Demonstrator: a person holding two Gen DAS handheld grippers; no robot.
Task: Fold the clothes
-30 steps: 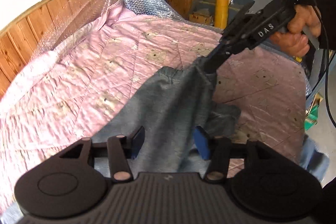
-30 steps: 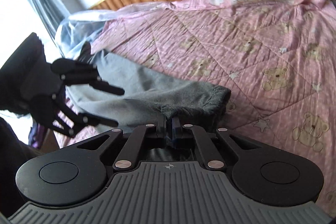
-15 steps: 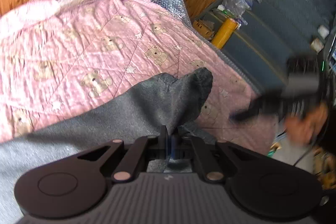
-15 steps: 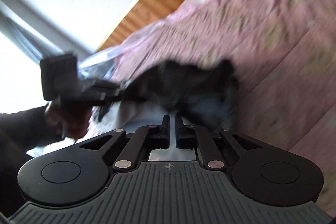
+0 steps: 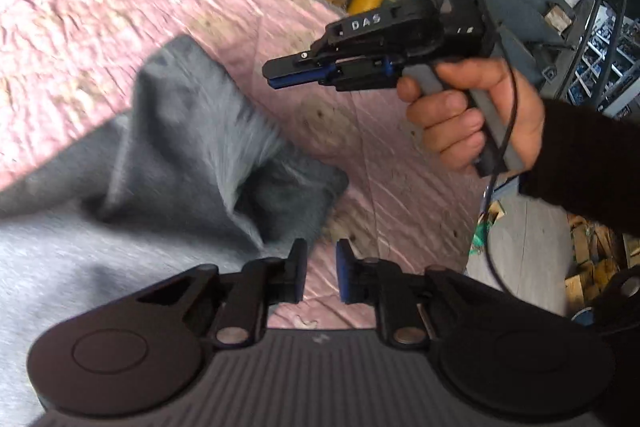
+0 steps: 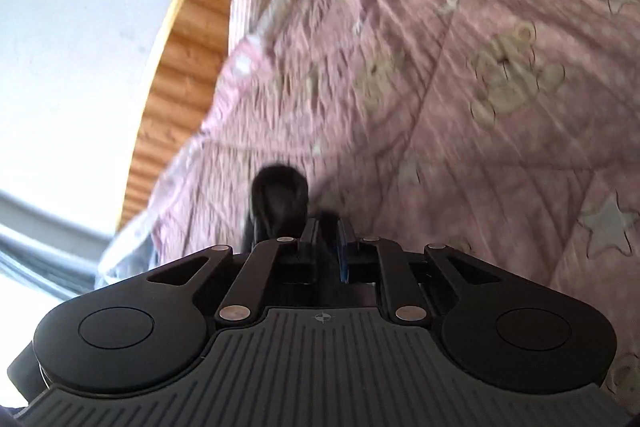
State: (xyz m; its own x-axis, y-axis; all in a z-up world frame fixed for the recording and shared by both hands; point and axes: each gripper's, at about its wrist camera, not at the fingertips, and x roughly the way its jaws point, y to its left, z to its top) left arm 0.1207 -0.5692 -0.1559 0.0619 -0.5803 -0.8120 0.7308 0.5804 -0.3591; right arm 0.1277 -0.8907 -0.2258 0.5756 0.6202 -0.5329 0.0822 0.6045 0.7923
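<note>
a pink quilt printed with bears covers the bed, and on it lies the grey garment, its long axis running from the lower left toward the upper centre of the left wrist view, with a folded flap pointing right toward the bed's edge. the left gripper hovers just above the garment's right edge with its fingers a little apart, holding nothing. the right gripper, gripped in a hand over the quilt, has its blue-padded fingers nearly together and empty in that view, though its own blurred camera shows a dark shape just beside its tips that cannot be identified.
</note>
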